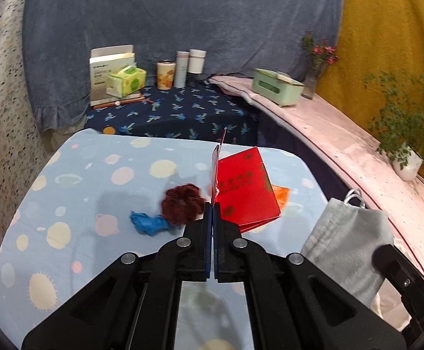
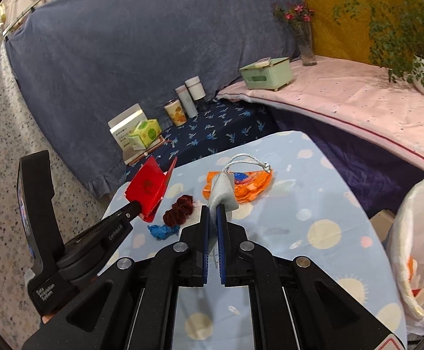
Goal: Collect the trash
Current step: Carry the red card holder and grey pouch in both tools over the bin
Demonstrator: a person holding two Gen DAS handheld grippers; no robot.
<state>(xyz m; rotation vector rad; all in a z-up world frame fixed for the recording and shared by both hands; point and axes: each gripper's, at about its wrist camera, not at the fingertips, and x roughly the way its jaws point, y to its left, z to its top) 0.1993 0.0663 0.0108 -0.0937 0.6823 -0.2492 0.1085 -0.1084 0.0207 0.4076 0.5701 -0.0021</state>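
Here the left claw [image 1: 212,204], fully closed, pinches a red paper envelope [image 1: 245,186]. The right claw [image 2: 212,208] grips a grey pouch [image 2: 222,192]. "Data Acquisition System" is printed on the left handle, and right of the bench [image 2: 313,204] a white plastic bag [image 2: 415,233] holds orange scraps.

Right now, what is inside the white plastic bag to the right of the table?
Through the translucent white plastic bag, orange and red scraps show near its left wall. Whatever lies deeper is hidden by the bag's folds and the picture's edge.

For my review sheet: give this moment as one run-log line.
left gripper: shut on red packet | right gripper: shut on grey pouch | on table: scrunchie, blue scrap, orange wrapper
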